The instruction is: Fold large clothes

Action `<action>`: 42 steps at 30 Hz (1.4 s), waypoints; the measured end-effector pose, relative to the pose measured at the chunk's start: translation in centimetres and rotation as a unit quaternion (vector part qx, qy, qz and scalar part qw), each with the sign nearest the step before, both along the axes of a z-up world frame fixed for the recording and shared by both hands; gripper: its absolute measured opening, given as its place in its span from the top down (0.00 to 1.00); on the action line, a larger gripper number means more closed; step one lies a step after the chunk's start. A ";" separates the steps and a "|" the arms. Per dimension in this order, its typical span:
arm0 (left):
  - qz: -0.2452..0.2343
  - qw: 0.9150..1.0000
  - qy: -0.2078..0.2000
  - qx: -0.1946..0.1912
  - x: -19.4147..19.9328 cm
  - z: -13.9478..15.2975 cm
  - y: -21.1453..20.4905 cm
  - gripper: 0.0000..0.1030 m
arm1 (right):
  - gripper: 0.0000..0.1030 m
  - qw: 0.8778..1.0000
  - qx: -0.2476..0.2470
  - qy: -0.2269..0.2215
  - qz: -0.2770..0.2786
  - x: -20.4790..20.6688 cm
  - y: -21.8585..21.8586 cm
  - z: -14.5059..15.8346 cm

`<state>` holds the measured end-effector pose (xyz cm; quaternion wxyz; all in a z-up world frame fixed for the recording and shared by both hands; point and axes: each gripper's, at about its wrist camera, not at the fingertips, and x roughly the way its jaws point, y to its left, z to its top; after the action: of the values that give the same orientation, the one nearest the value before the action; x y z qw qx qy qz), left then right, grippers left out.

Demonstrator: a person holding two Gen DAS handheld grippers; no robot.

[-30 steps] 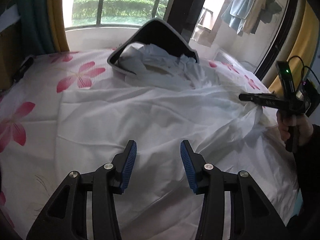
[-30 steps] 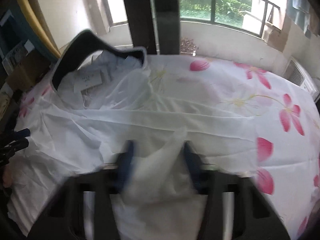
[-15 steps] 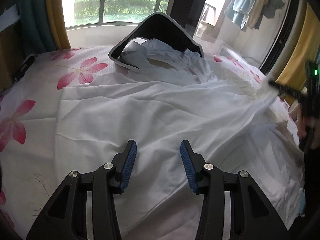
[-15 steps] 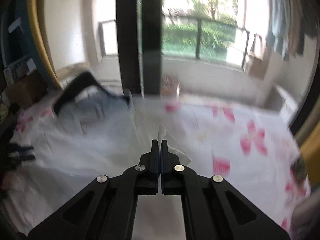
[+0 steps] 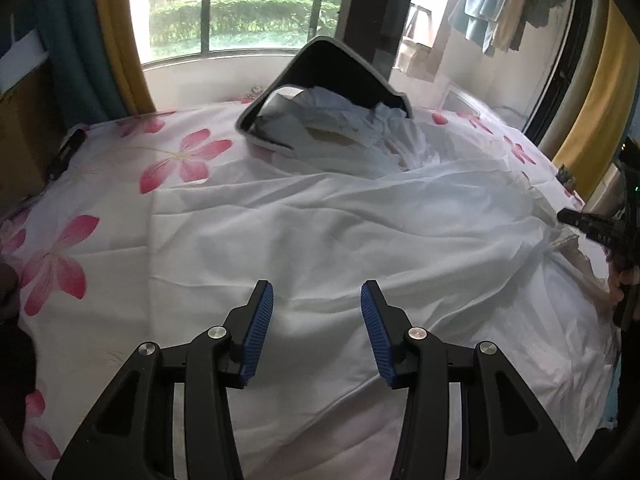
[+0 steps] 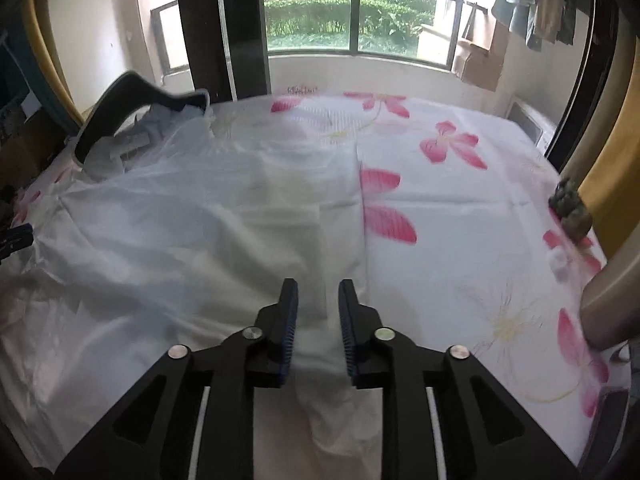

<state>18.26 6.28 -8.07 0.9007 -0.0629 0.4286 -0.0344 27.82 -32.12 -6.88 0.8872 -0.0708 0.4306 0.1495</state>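
A large white garment (image 5: 340, 240) lies spread over a bed with a pink-flowered sheet (image 5: 180, 160). My left gripper (image 5: 317, 300) hovers open just above the garment's near part, with nothing between its blue pads (image 5: 258, 320). In the right wrist view the garment (image 6: 180, 220) covers the left half of the bed, its straight edge running up the middle. My right gripper (image 6: 318, 292) is over that edge and its jaws are opening; a fold of white cloth lies under and between them, but the pads do not press on it. The right gripper (image 5: 566, 217) also shows at the far right, by bunched cloth.
A dark open bag (image 5: 328, 76) holding more white clothes sits at the far side of the bed. Beyond it are a railed window (image 6: 352, 12) and hanging clothes (image 5: 492, 12). A small dark object (image 6: 572, 212) rests at the bed's right edge. Yellow curtains (image 5: 120, 40) flank the bed.
The right gripper was shut on a corner of the white garment and carried it to the right; its jaws have now parted and the cloth has dropped onto the bed. The left gripper stayed put.
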 end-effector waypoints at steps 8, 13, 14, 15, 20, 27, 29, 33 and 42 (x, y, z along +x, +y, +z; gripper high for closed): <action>0.016 1.000 0.020 0.003 0.4 -0.5 1.7 0.53 | 0.48 0.997 -0.071 0.012 0.032 1.9 3.4 -1.3; 0.012 1.000 -0.005 0.026 3.0 1.9 2.6 0.53 | 0.48 0.995 -0.092 -0.013 0.022 2.5 3.9 0.1; 0.009 1.000 -0.008 0.025 4.1 2.4 2.8 0.53 | 0.48 0.995 -0.096 -0.023 0.018 2.9 4.1 0.8; 0.008 1.000 -0.010 0.023 4.9 2.7 3.0 0.53 | 0.47 0.994 -0.099 -0.035 0.019 3.4 4.5 1.6; 0.033 0.999 -0.031 0.014 9.5 3.1 4.4 0.53 | 0.41 0.990 -0.088 -0.074 0.079 7.2 8.6 3.9; 0.071 0.997 -0.026 -0.017 12.1 1.5 6.3 0.53 | 0.41 0.984 -0.087 -0.060 0.143 13.0 17.5 2.8; 0.085 0.996 -0.016 -0.020 12.3 0.6 6.8 0.53 | 0.41 0.979 -0.088 -0.066 0.170 14.0 20.0 2.4; 0.097 0.994 0.000 -0.046 12.4 -0.9 7.9 0.53 | 0.41 0.967 -0.131 -0.088 0.200 15.6 23.4 1.3; 0.099 0.993 -0.013 -0.070 12.2 -1.2 8.9 0.53 | 0.94 0.943 -0.151 -0.139 0.263 15.5 25.0 0.1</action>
<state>30.44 15.21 -9.31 0.8987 -0.1671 0.4048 0.0238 43.30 -7.09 -6.73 0.8464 -0.3343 0.2869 0.2993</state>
